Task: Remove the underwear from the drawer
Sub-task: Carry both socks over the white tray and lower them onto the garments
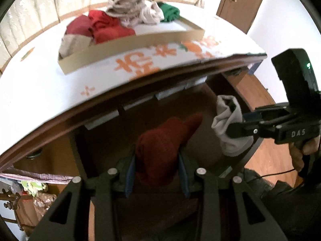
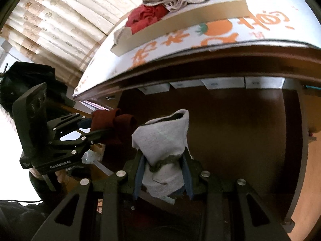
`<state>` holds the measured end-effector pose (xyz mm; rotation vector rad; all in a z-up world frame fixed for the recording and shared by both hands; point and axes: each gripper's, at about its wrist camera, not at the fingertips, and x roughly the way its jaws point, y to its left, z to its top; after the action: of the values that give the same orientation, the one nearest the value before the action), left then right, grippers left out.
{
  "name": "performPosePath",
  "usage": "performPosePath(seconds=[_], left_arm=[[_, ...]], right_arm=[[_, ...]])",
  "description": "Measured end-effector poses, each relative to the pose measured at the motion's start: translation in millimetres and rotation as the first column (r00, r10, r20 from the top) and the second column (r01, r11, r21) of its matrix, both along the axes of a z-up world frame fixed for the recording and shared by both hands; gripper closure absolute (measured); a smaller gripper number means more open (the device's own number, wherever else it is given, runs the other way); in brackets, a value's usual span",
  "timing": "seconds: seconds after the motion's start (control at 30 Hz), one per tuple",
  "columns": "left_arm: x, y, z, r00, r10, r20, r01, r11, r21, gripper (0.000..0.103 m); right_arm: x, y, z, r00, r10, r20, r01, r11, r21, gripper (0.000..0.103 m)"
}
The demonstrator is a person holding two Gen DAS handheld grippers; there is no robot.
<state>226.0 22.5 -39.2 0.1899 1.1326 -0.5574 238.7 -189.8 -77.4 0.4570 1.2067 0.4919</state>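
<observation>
- Left gripper (image 1: 157, 172): clamped on a dark red garment (image 1: 162, 140), blue pads pressing both sides; fabric bunched up between the jaws, held above the open drawer (image 1: 200, 102).
- Right gripper (image 2: 163, 174): clamped on a grey-white garment (image 2: 162, 134), dark-trimmed waist pinched between the pads; also over the drawer, just right of the red one.
- Drawer interior dark brown, under the table (image 1: 40, 92) edge.
- On the table: cardboard tray (image 1: 128, 46) with red, beige, green garments piled in.
</observation>
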Motion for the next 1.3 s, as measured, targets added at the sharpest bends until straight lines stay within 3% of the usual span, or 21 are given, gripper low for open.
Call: performPosePath(seconds=[0.27, 0.6, 1.03, 1.3], left_arm=[[6, 12, 33, 0.996, 0.048, 0.078, -0.039, 0.993, -0.113, 0.067], [15, -1, 51, 0.991, 0.055, 0.126, -0.028, 0.978, -0.209, 0.067], [49, -26, 57, 0.961, 0.147, 0.234, -0.092, 0.969, -0.231, 0.067], [68, -38, 58, 0.939, 0.193, 0.286, -0.124, 0.963, -0.241, 0.067]], right_arm=[[14, 1, 21, 0.998, -0.004, 0.067, 0.003, 1.0, 0.017, 0.066], [29, -1, 56, 0.984, -0.046, 0.172, 0.043, 0.999, 0.021, 0.066], [47, -10, 86, 0.946, -0.12, 0.301, 0.135, 0.99, -0.028, 0.066], [68, -16, 91, 0.931, -0.157, 0.331, 0.17, 0.985, -0.011, 0.066]])
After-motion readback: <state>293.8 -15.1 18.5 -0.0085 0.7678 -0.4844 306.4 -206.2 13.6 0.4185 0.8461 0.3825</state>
